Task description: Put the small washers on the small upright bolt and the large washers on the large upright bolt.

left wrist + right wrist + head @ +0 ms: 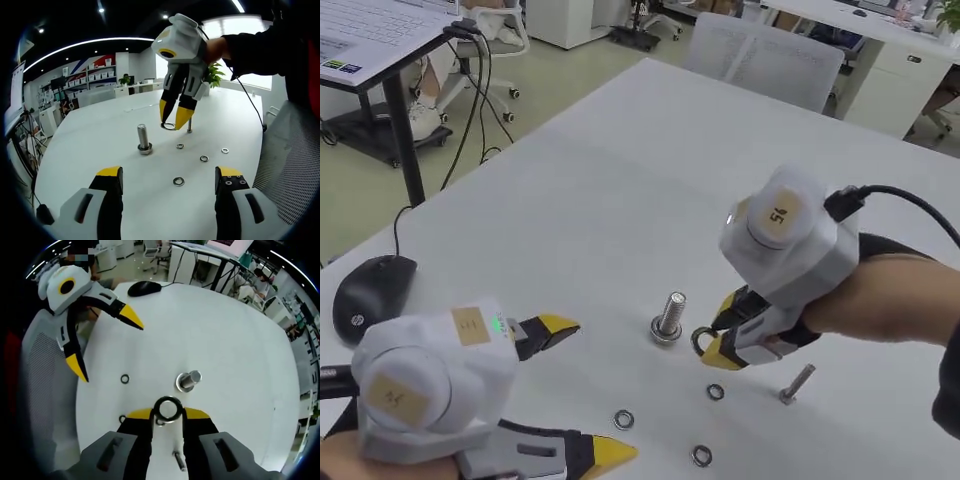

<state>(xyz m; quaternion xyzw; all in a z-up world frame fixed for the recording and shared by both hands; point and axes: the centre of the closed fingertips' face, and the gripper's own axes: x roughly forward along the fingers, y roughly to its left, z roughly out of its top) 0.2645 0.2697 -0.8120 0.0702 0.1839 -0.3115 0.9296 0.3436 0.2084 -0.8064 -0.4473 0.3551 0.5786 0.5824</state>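
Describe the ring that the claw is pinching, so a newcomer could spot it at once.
On the white table, find the large upright bolt standing near the middle. Next to it the right claw closes its yellow tips on a washer. It is the one ring gripped by a claw; the loose washers lie flat on the table.

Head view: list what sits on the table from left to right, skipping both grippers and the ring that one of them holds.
mouse → lone washer → large bolt → nearest washer → washer behind it → small bolt
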